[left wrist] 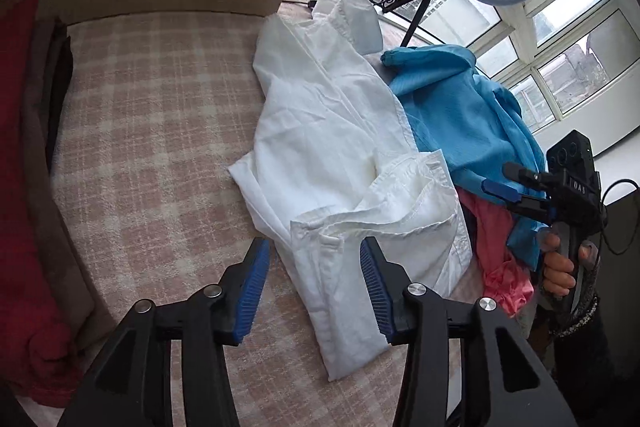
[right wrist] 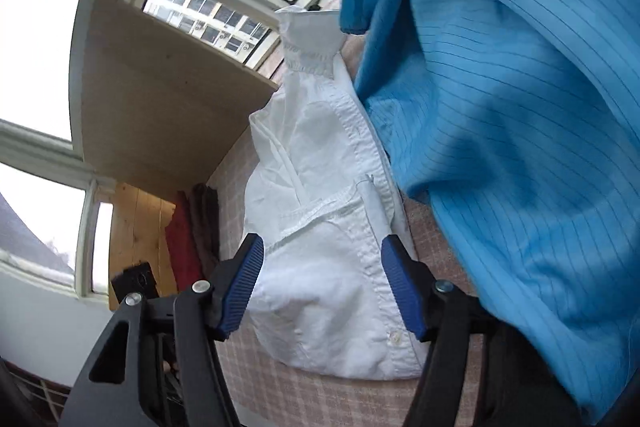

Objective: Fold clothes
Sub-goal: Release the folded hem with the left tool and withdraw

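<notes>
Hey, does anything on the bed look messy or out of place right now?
Yes. The white shirt lies crumpled and askew on the checked bedcover, and the blue garment and pink one are heaped unfolded beside it.

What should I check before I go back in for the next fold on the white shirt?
1. Left gripper free of cloth: ok, jaws apart, nothing pinched.
2. Right gripper free of cloth: ok, jaws apart above the white shirt.
3. White shirt lying flat: not ok, it is bunched and creased on the checked cover.
4. Shirt clear of other clothes: not ok, the blue garment lies against its edge, with a pink garment beside it.
5. Right wrist view clear: not ok, the blue garment fills its right side.
6. Sleeves located: cannot tell, only one cuff shows.
</notes>
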`<state>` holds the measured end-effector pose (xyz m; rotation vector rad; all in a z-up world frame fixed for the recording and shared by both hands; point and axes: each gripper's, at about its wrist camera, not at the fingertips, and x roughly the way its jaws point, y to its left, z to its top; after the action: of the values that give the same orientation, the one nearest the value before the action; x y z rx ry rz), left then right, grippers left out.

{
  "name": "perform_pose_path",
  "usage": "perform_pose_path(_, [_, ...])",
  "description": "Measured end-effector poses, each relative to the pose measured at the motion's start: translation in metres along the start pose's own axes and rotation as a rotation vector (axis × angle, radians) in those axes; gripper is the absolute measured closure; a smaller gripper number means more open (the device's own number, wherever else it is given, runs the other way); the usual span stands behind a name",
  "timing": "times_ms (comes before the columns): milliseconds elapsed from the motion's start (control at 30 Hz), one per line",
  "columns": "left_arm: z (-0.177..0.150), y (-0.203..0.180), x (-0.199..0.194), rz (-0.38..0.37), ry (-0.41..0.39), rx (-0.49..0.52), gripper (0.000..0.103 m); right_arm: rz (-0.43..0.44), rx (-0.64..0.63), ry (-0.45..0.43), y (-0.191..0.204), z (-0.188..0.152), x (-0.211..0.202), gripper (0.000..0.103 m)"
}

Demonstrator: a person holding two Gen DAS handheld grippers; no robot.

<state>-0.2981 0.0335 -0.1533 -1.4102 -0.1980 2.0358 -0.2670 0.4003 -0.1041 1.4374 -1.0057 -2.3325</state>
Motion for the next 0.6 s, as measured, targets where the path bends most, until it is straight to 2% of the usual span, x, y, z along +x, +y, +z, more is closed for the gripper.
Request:
perform_pose_path(67, [-0.006, -0.003, -0.008, -0.002, -0.016, 0.036, 0.060, -0.094, -0.180, 0.015, 0.032, -0.016, 0.005, 0.070])
perform_pose_path(100, [-0.012, -0.008, -0.009, -0.018, -0.012, 0.062, 0.060, -0.108, -0.269, 0.026, 0.048, -0.026, 0.011, 0.076])
perform_pose_path(167, [-0.023, -0.019, -0.012, -0.051, -0.004, 0.115, 0.068, -0.103, -0.420, 0.073, 0.075, -0.047, 0.027, 0.080])
perform_pose_path(267, [-0.026, -0.039, 0.005, -0.089, 0.016, 0.185, 0.071, -0.087, -0.541, 0.159, 0.097, -0.068, 0.062, 0.081])
perform_pose_path(333, [-0.023, -0.049, 0.021, -0.101, 0.026, 0.214, 0.071, -0.122, -0.560, 0.165, 0.100, -0.067, 0.083, 0.081])
perform_pose_path(367, [-0.017, -0.048, 0.031, -0.050, 0.027, 0.207, 0.073, -0.151, -0.542, 0.148, 0.096, -0.059, 0.091, 0.081])
perform_pose_path(433, [-0.005, -0.035, 0.046, 0.105, 0.037, 0.176, 0.087, -0.245, -0.467, 0.123, 0.079, -0.037, 0.104, 0.082])
perform_pose_path(467, [-0.002, -0.027, 0.047, 0.144, 0.038, 0.152, 0.089, -0.279, -0.428, 0.116, 0.071, -0.026, 0.108, 0.082])
perform_pose_path(533, [-0.002, -0.012, 0.031, 0.138, 0.007, 0.107, 0.089, -0.268, -0.385, 0.097, 0.063, -0.016, 0.094, 0.083])
perform_pose_path(600, [-0.012, -0.003, 0.008, 0.131, -0.020, 0.098, 0.081, -0.271, -0.387, 0.036, 0.061, -0.017, 0.064, 0.081])
